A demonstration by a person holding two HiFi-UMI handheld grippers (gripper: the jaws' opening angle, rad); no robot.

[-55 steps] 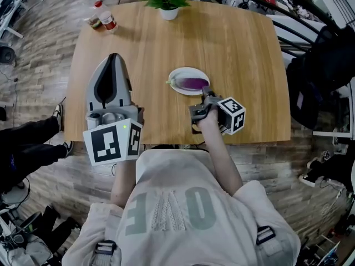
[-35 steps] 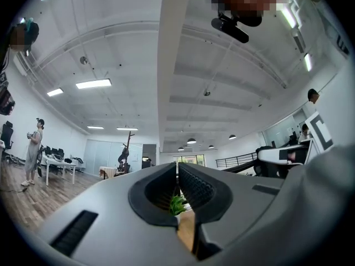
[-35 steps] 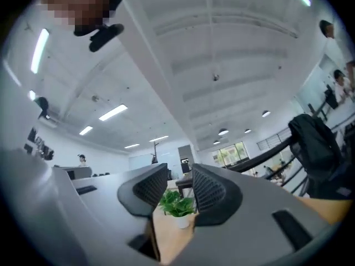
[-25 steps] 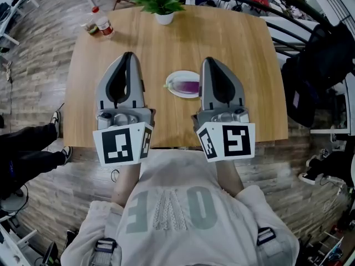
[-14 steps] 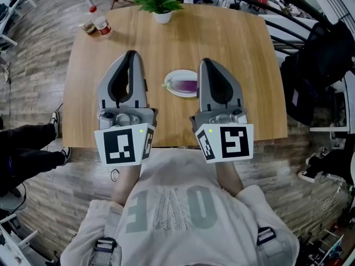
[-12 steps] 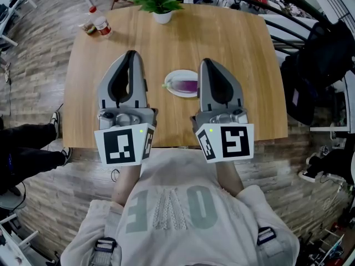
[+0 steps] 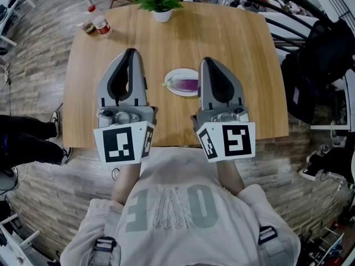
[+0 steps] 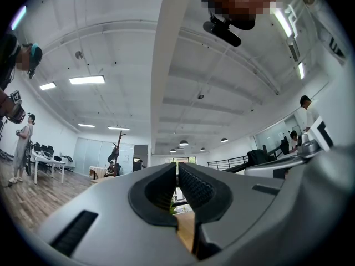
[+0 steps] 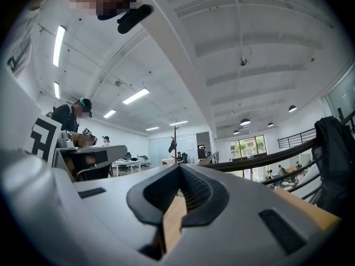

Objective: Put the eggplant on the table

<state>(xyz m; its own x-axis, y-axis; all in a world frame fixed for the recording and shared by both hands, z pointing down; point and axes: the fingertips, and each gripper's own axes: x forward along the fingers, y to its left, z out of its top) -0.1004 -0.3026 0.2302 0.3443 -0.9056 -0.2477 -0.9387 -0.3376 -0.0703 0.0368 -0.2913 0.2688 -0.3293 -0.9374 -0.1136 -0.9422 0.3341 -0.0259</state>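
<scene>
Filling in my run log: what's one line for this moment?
left gripper: shut, empty | right gripper: shut, empty | eggplant: on plate, untouched

R tool (image 7: 206,61) up (was by plate (image 7: 182,71)).

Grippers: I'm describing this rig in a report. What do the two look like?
The left gripper and right gripper match: grey, tapered shells with black ribbed pads on the fingers. Each carries a white cube with black square markers. The person wears a pale shirt.

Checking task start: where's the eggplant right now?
Head view: the purple eggplant lies on a small white plate on the wooden table, between the left claw and right claw.
</scene>
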